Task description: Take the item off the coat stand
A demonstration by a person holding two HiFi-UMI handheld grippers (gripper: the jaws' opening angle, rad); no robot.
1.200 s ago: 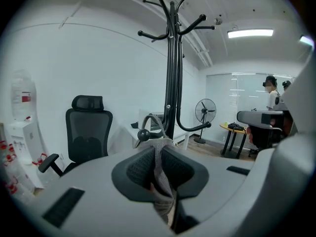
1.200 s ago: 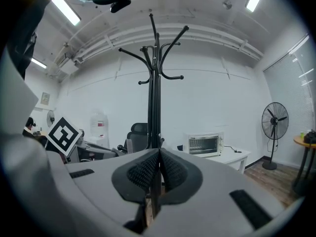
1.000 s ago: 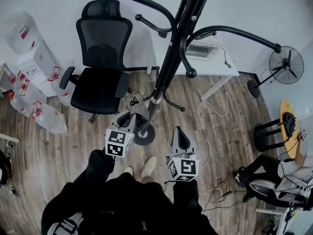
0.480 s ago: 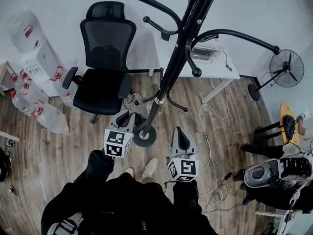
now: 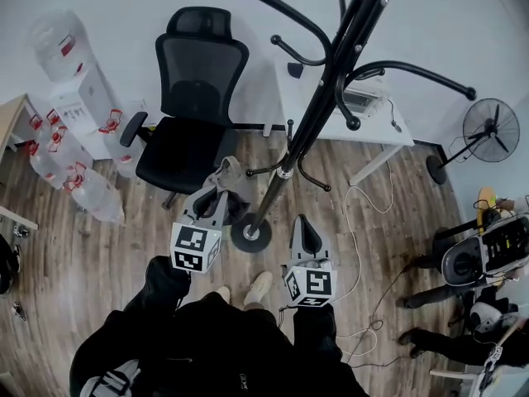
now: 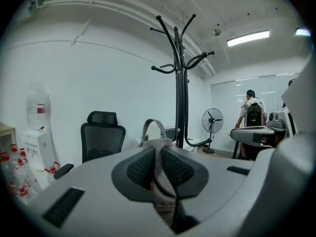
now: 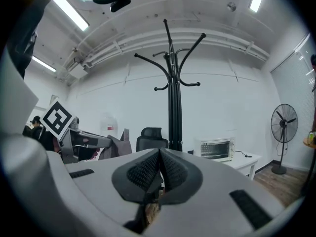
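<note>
Grey fabric item is clamped in the left tool, off the hooks of the coat stand and low beside its pole. Right tool is pinched together, empty. Recommend drawing away steadily, with the strap clear of the pole.

The left gripper reaches forward, jaws clamped on grey fabric; the right gripper is level beside it, jaws pressed together.

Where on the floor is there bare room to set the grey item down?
Bare floor lies between the water bottles and the left gripper, and between the coat stand base and the cables. Crowded by the office chair and at far right.
</note>
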